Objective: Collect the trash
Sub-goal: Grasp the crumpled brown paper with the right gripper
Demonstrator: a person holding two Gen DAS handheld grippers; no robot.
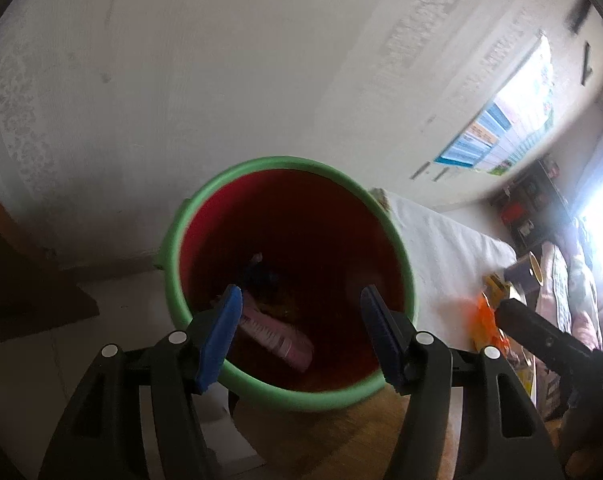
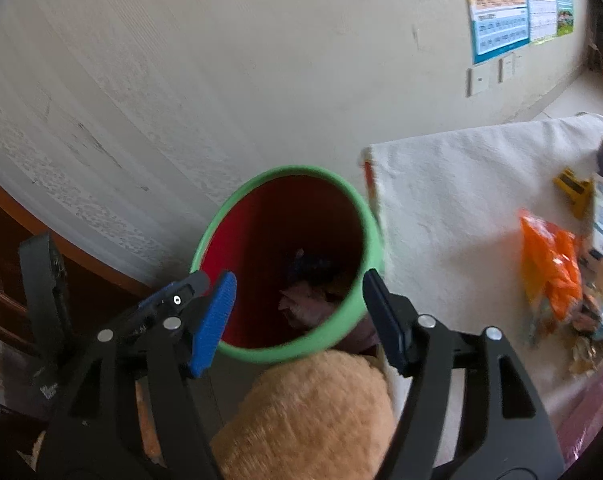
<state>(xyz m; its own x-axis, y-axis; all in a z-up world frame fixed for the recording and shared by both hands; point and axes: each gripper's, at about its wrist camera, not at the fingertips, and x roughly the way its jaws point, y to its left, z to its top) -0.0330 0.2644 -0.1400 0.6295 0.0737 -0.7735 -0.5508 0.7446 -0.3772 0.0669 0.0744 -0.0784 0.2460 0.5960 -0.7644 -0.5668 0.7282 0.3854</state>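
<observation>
Both claws, left and right, gape empty above red bin holding pink wrapper.

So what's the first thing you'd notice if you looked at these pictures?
The big red bin with its green rim, standing by the pale wall, fills the middle, with a pink wrapper lying at the bottom. Both grippers, left and right, hang open over it. To the right, a bright orange packet lies on the white cloth.

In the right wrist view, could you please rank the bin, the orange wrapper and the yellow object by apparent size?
1. Bin
2. Orange wrapper
3. Yellow object

The bin sits nearer the camera, so true sizes stay unsure.
</observation>
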